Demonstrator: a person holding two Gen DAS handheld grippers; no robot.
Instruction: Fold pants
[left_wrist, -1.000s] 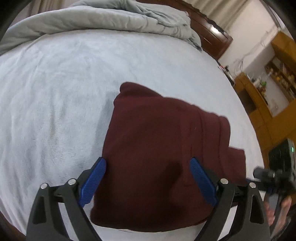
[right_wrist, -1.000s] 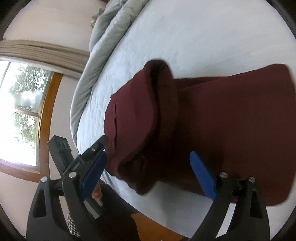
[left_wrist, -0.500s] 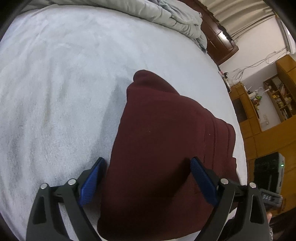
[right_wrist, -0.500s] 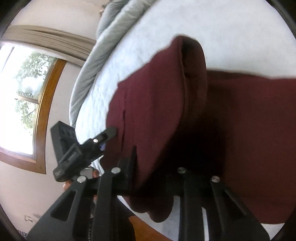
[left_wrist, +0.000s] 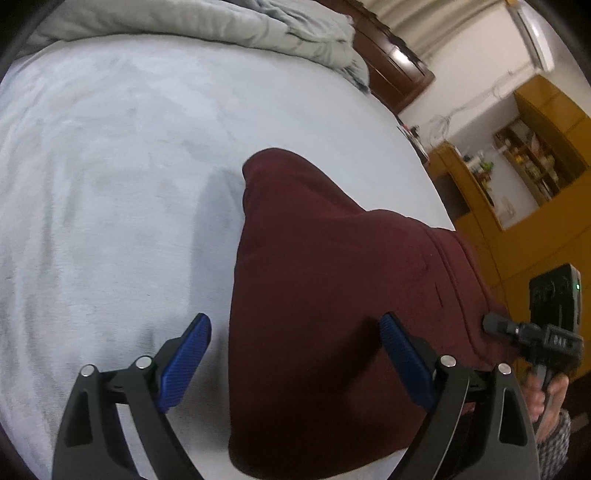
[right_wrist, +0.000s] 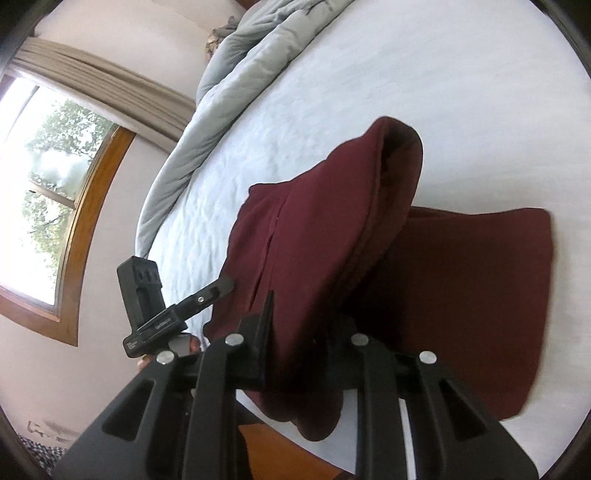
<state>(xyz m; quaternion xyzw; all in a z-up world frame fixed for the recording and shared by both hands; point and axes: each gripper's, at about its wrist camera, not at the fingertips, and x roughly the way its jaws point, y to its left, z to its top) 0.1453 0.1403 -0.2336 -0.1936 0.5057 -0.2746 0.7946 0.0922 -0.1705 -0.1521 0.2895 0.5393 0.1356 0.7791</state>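
- Since a second ago the right gripper (right_wrist: 306, 332) has gone from wide open to pinched on the maroon pants (left_wrist: 332, 295) — lifting one end off the bed (left_wrist: 110, 166).
- Left gripper (left_wrist: 295, 354) hovers wide open, straddling the pants' edge.
- Risk: thick layers could slip out, so the fold flops unevenly.
- Count: one pair of pants, two grippers.

The left black two-finger tool with blue ribbed pads (left_wrist: 295, 363) hovers with its jaws spread wide, gripping nothing; dark red cloth lies between the pads. The right black two-finger tool (right_wrist: 306, 332) has its jaws drawn together, pinching a thick fold of that cloth. Each tool shows in the other's view, the holding hand (left_wrist: 546, 398) visible beneath the right one.
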